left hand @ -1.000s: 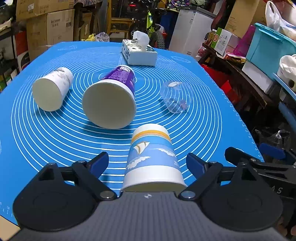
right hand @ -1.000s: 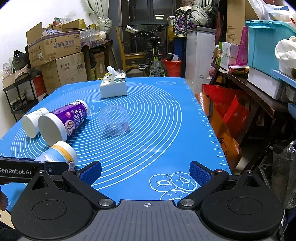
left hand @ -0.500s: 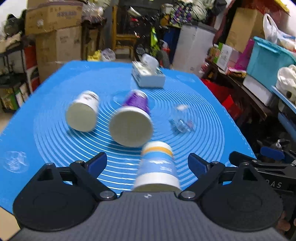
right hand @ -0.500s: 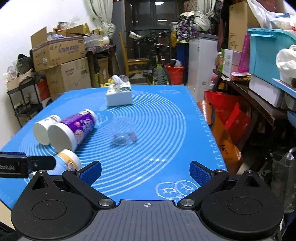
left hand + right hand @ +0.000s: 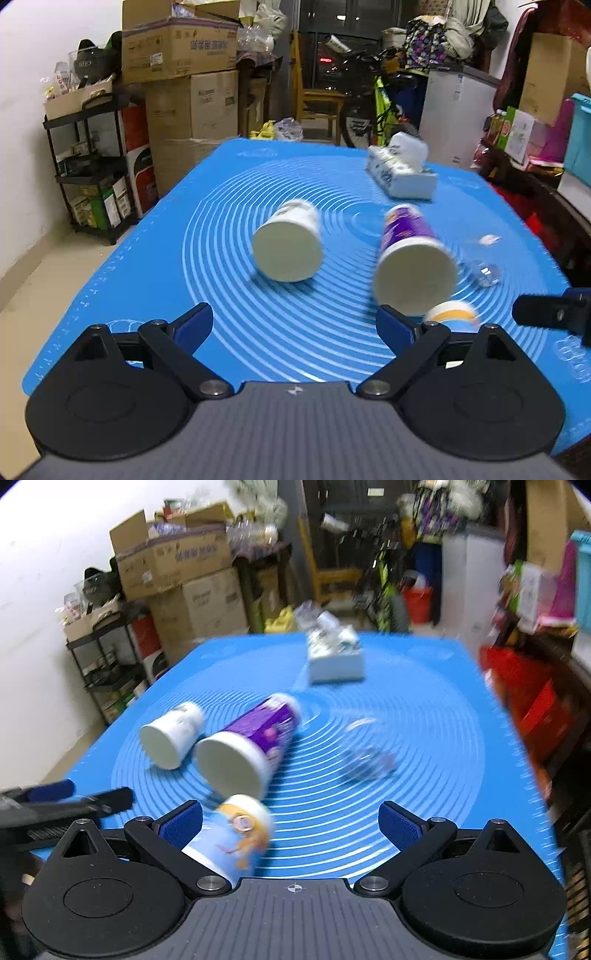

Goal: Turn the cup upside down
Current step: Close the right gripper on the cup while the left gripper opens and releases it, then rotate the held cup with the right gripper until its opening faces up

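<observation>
Your blue mat [image 5: 155, 258] carries everything, with the tissue box [image 5: 402, 173] at its far end, about 1 o'clock from your left gripper [image 5: 295, 325]. Three paper cups lie on their sides. The purple cup [image 5: 410, 254] is the biggest, at 1 o'clock, with the white cup [image 5: 290, 243] just left of it at 12 o'clock. The blue sailboat cup [image 5: 236, 834] is nearest you, its side against the left finger [image 5: 183, 821] of your right gripper [image 5: 291, 821]. A clear plastic cup [image 5: 364, 758] lies at 1 o'clock from that gripper. Both of your grippers are spread wide and hold nothing; the left one has only bare mat between its pads.
</observation>
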Available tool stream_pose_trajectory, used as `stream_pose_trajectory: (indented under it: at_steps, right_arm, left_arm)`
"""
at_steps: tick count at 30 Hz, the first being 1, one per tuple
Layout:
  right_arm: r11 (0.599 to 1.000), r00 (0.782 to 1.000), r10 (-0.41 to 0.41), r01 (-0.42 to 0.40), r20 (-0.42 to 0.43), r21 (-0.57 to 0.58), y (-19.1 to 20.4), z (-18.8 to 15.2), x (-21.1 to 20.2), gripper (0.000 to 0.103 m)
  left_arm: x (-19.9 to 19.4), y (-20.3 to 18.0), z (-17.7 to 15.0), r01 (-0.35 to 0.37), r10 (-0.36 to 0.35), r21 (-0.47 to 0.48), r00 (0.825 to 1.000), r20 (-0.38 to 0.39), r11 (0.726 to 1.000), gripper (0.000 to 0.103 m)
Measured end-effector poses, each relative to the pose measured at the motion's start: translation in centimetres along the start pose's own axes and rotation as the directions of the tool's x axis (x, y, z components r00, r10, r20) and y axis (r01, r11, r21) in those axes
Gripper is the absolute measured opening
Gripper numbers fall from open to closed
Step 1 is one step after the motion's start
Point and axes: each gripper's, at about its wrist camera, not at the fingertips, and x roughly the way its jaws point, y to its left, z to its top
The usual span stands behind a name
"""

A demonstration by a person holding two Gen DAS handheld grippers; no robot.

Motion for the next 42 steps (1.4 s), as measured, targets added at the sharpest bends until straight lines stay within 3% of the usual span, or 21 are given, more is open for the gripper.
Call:
stream_pose_trajectory:
  at_steps: [6,12,19,23,26,28,30,33,36,39,42]
  right_arm:
    - [0.989,0.977,0.107,-0.086,-0.182,0.119,1.6,1.5,4.6,0.101]
    - [0.997,0.965,0.042,-0.023,-0.259,0.076,3.8,1.7,7.0,0.098]
    - [0.996,0.936,0.005,0.026,-0.352,0.084,3.4,1.2,8.6,0.081]
    - [0.993,0.935,0.038,0.005,-0.353,0.120,3.0,1.2,8.6,0.070]
    - [0.998,0.949,-0.005,0.024,-0.317,0.055,3.5,1.2,8.0,0.066]
    - [0.999,0.963,0.010,0.001,-0.270,0.040,3.5,1.1,7.2,0.064]
    - [1.000,0.978,0.000,0.003,-0.208,0.014,3.3,1.0,6.1,0.064]
    - [0.995,0.996,-0.078,0.075,-0.047,-0.063,3.0,0.3,4.4,0.064]
    - [0.975,0.979,-0.151,0.170,0.134,-0.145,2.8,-0.9,3.1,0.064]
    - [0.946,0.942,-0.175,0.241,0.286,-0.215,2.7,-2.2,2.6,0.064]
    - [0.924,0.931,-0.179,0.270,0.319,-0.270,2.7,-3.1,3.5,0.064]
  left_arm:
    - [0.7,2.2,-0.4,-0.005,0.005,-0.075,1.000,-0.002,0.997,0.094]
    - [1.0,2.5,-1.2,-0.009,0.009,-0.070,1.000,-0.008,0.998,0.094]
    - [1.3,2.7,-1.5,0.017,-0.019,-0.071,1.000,-0.021,0.997,0.094]
    - [1.3,2.9,-1.6,0.020,-0.022,-0.078,0.999,-0.024,0.997,0.094]
    - [1.1,3.2,-1.6,0.027,-0.029,-0.097,0.999,-0.020,0.995,0.094]
    - [1.0,3.2,-1.6,0.030,-0.032,-0.109,0.999,-0.016,0.994,0.094]
    - [0.8,3.2,-1.6,0.028,-0.029,-0.112,1.000,-0.009,0.993,0.094]
    - [0.7,3.0,-1.6,0.030,-0.030,-0.104,1.000,0.003,0.994,0.094]
    - [0.6,2.7,-1.6,0.033,-0.031,-0.094,0.999,0.017,0.995,0.094]
    - [0.5,2.4,-1.6,0.039,-0.037,-0.087,0.999,0.025,0.995,0.094]
    - [0.6,2.1,-1.7,0.044,-0.042,-0.077,0.999,0.029,0.996,0.094]
